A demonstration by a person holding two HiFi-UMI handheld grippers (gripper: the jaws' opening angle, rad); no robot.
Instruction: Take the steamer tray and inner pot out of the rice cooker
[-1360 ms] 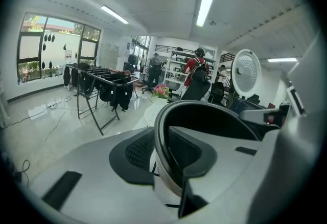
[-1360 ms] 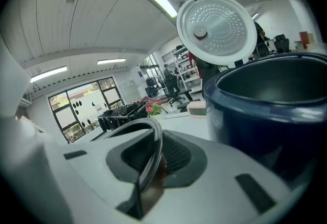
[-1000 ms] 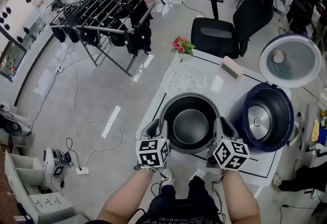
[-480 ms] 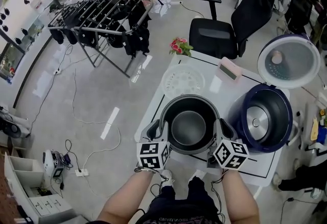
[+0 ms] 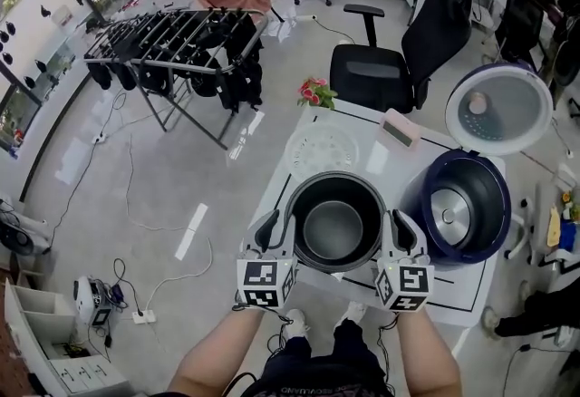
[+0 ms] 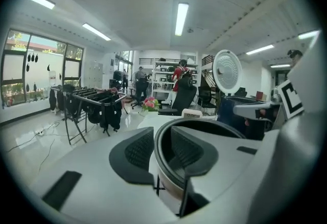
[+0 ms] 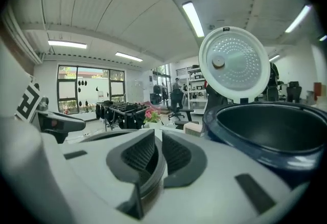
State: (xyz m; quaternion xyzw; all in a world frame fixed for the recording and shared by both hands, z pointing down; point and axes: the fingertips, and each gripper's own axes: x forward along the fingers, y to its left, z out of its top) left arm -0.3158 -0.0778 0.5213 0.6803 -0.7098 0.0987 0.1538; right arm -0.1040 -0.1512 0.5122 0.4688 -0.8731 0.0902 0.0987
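Note:
The dark metal inner pot [image 5: 333, 232] hangs over the white table [image 5: 453, 303], just left of the dark blue rice cooker [image 5: 462, 205]. My left gripper [image 5: 279, 232] is on the pot's left rim. In the left gripper view the rim [image 6: 164, 142] runs between the pads of the left gripper [image 6: 156, 149], whose jaws are opening slightly while still touching it. My right gripper [image 5: 397, 230] is shut on the right rim. In the right gripper view the right gripper [image 7: 157, 154] pinches the rim tightly. The translucent white steamer tray [image 5: 323, 149] lies on the table behind the pot.
The cooker's lid [image 5: 498, 108] stands open at the right. A small pink box [image 5: 399, 129] and a pot of flowers [image 5: 313, 91] sit at the table's far edge. A black office chair [image 5: 381, 69] stands behind the table. A clothes rack [image 5: 181, 46] is at the far left.
Both grippers have risen a little with the pot between them. Their marker cubes have rolled to face more towards me. The pot stays level.

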